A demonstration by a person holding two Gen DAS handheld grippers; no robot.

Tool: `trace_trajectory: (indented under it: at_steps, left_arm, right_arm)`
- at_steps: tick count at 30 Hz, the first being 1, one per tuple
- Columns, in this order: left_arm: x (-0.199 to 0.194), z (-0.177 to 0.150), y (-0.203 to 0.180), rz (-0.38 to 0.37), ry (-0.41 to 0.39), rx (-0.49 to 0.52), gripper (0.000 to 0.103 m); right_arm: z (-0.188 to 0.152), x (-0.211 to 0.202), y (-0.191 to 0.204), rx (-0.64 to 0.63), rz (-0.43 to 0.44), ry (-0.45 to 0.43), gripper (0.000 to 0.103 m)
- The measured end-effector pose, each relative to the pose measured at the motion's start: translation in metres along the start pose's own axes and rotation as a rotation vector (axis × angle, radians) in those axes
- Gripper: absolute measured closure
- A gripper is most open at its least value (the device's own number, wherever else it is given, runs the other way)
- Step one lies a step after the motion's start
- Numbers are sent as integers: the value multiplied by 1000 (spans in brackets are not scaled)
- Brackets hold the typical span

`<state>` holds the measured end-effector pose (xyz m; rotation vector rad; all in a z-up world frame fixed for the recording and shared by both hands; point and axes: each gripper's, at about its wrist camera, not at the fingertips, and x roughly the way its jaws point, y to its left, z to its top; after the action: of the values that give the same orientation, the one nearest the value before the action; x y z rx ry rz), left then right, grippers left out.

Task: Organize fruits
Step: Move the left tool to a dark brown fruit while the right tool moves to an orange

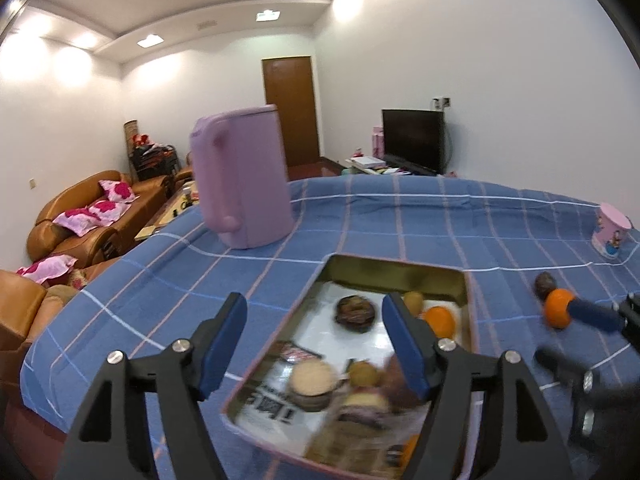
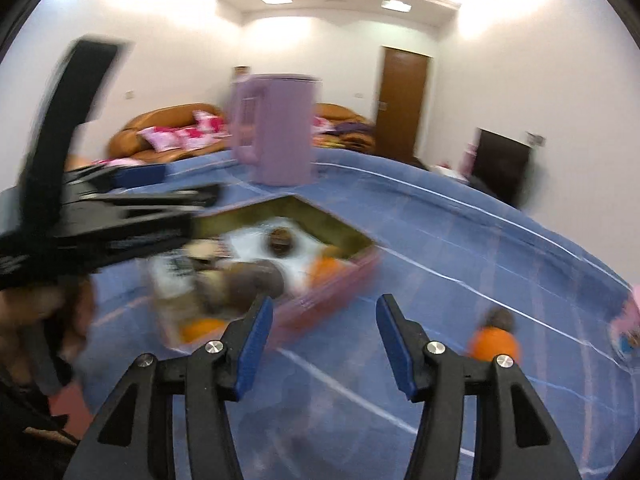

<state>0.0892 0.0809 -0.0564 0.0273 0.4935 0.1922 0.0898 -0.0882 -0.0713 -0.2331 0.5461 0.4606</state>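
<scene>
Already most of the fruit lies in the tin box [image 1: 466, 300], while one orange [image 2: 496, 343] and a dark fruit [image 1: 545, 281] wait outside on the blue cloth [image 1: 360, 216], with both the left gripper [image 1: 316, 340] and right gripper [image 2: 326, 342] open and empty.

paper in tin [image 1: 276, 408]: large black printed characters, too blurred to read
pink cup [image 1: 612, 232]: cartoon picture, no legible words
</scene>
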Motion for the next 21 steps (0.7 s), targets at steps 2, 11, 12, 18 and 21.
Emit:
trace_trajectory:
  at_steps: [2,11,12,18,21]
  left_arm:
    - [-3,3,-12,-21,-5,17,27]
    - [-6,13,-68,-88,-11,100,27]
    - [-5,13,-74,-94,-11,110,27]
    - [-1,16,-96,-104,-4,153,27]
    - [2,15,-106,-111,8,169,27]
  right_arm:
    - [-4,-2,-32,74,-76,22,47]
    - [-14,20,-91,208,-146,150,47]
    - [-14,23,-92,213,-141,155,47]
    - [-9,49,-101,239,-101,193,47]
    - [-12,55,-103,252,-106,215,47]
